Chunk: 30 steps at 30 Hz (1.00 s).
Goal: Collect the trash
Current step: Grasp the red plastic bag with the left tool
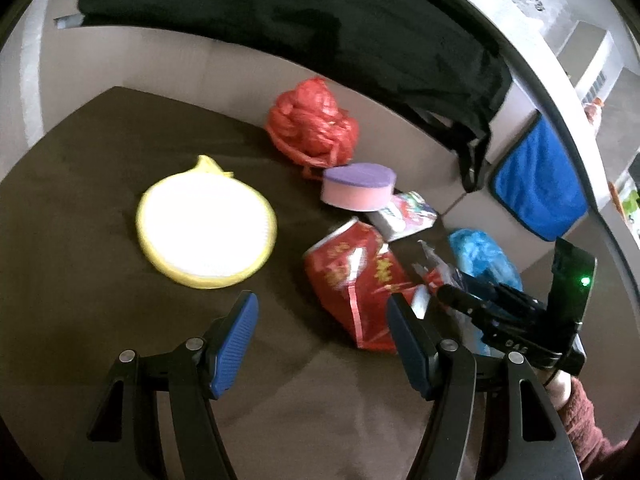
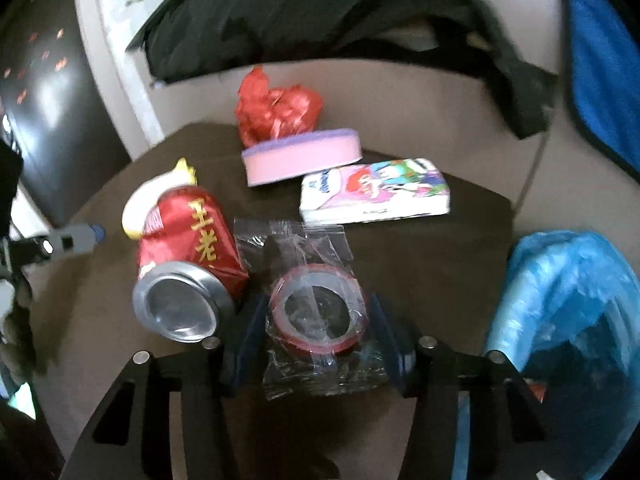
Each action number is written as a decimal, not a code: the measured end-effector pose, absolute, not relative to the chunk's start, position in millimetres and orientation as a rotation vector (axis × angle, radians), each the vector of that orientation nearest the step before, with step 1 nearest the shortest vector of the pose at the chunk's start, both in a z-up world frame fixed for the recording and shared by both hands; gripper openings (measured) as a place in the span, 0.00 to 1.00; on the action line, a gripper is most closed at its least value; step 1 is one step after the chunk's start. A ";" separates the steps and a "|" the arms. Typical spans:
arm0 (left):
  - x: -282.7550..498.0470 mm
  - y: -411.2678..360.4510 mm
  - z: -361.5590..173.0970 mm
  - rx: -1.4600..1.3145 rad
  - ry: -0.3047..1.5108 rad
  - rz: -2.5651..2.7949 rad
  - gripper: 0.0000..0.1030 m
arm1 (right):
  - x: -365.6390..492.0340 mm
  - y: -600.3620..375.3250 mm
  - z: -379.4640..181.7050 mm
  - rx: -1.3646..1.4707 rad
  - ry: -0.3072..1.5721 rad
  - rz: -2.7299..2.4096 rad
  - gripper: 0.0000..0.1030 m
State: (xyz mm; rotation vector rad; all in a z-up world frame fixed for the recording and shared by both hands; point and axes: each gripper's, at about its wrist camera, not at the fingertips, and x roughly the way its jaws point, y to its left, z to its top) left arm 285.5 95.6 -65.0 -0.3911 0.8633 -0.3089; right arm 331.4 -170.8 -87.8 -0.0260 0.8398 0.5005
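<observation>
My right gripper [image 2: 316, 320] is shut on a clear plastic wrapper holding a red-rimmed ring [image 2: 316, 312], held just above the brown table. A crushed red can [image 2: 188, 256] lies just left of it; it also shows in the left wrist view [image 1: 356, 280]. A blue trash bag [image 2: 568, 312] stands open at the right, also seen in the left wrist view [image 1: 480, 256]. My left gripper [image 1: 322, 320] is open and empty above the table, with the can at its right finger. The right gripper [image 1: 480, 304] appears at the right of that view.
On the table lie a yellow-rimmed round scrubber [image 1: 206, 224], a crumpled red plastic bag [image 1: 312, 124], a pink and purple sponge [image 1: 358, 186] and a tissue pack [image 2: 376, 192]. Dark clothing [image 1: 280, 20] and a blue cloth [image 1: 540, 176] lie behind the table.
</observation>
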 end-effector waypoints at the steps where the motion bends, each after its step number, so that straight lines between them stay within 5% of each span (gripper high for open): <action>1: 287.6 94.0 -62.8 -0.391 0.851 -0.310 0.65 | 328.4 -176.3 -83.8 -0.003 0.834 0.494 0.47; 13: 428.3 80.9 -29.4 -0.317 0.662 -0.307 0.65 | 310.4 -200.8 -59.7 0.077 0.755 0.454 0.42; 17: 489.5 72.9 -50.1 -0.285 0.778 -0.262 0.65 | 305.3 -201.6 -61.8 0.064 0.756 0.444 0.57; 24: 534.7 75.3 -73.3 -0.376 0.864 -0.236 0.77 | 295.4 -213.0 -62.9 0.054 0.764 0.426 0.62; 30: 510.4 86.2 -59.1 -0.351 0.842 -0.257 0.55 | 292.9 -213.4 -69.4 0.064 0.779 0.416 0.62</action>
